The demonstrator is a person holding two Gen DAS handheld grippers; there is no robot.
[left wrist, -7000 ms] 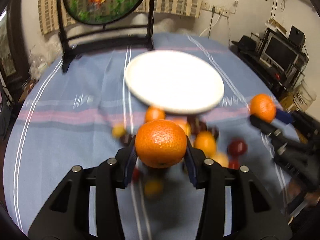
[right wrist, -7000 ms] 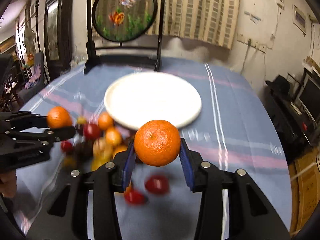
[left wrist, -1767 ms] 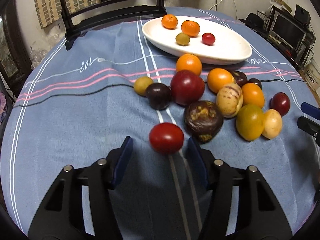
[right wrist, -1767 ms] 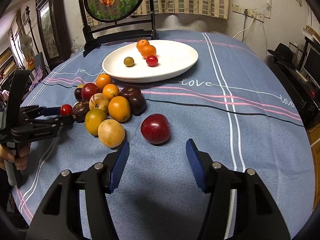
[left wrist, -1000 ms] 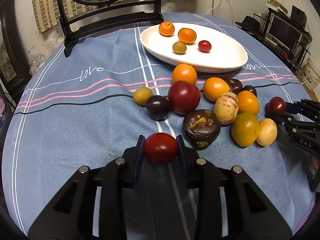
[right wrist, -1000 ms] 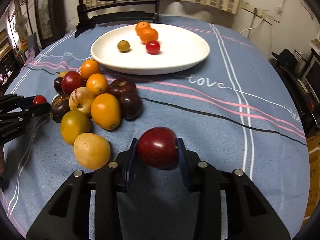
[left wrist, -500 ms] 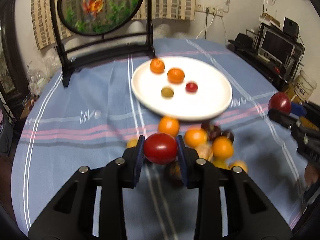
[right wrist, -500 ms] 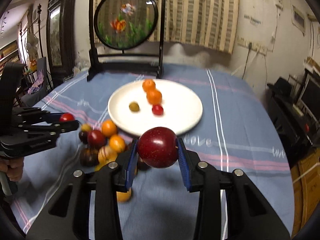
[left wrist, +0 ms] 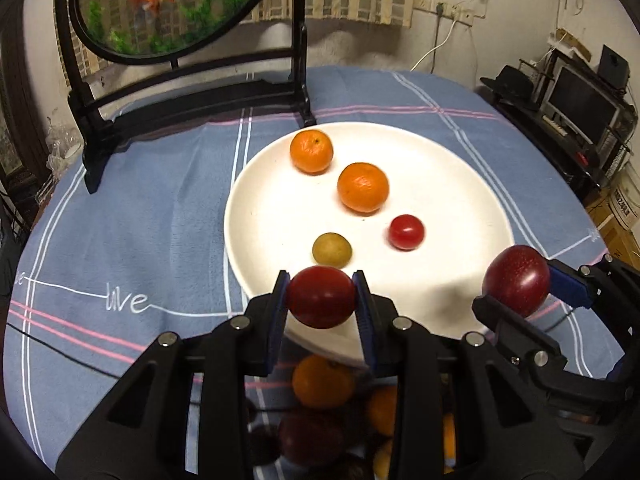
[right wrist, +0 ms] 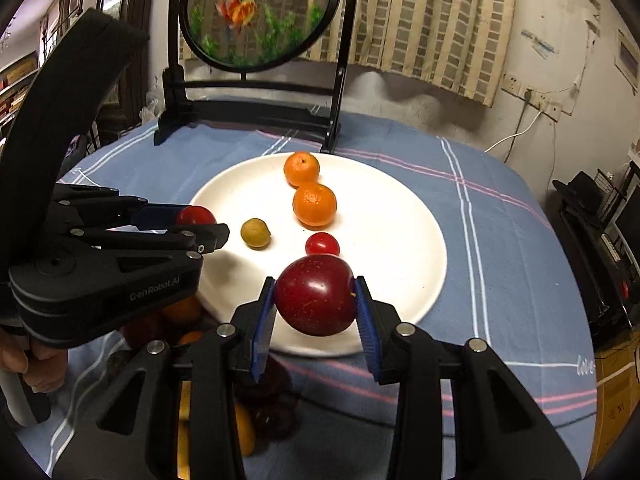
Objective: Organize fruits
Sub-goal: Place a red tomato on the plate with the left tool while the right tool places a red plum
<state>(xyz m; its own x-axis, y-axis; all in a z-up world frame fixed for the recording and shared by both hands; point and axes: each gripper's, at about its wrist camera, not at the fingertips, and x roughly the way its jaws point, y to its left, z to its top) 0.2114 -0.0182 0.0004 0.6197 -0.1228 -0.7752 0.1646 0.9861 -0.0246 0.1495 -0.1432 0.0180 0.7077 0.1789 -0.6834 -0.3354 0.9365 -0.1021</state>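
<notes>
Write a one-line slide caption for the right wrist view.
Right gripper carries a dark red plum over the white plate while the left gripper brings a red tomato.

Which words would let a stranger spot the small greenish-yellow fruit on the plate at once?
Start at the big white plate on the blue tablecloth. Four fruits lie on it: two oranges towards the back, a small red tomato, and the greenish-yellow fruit nearest the front left. It alone is dull olive, neither orange nor red.
</notes>
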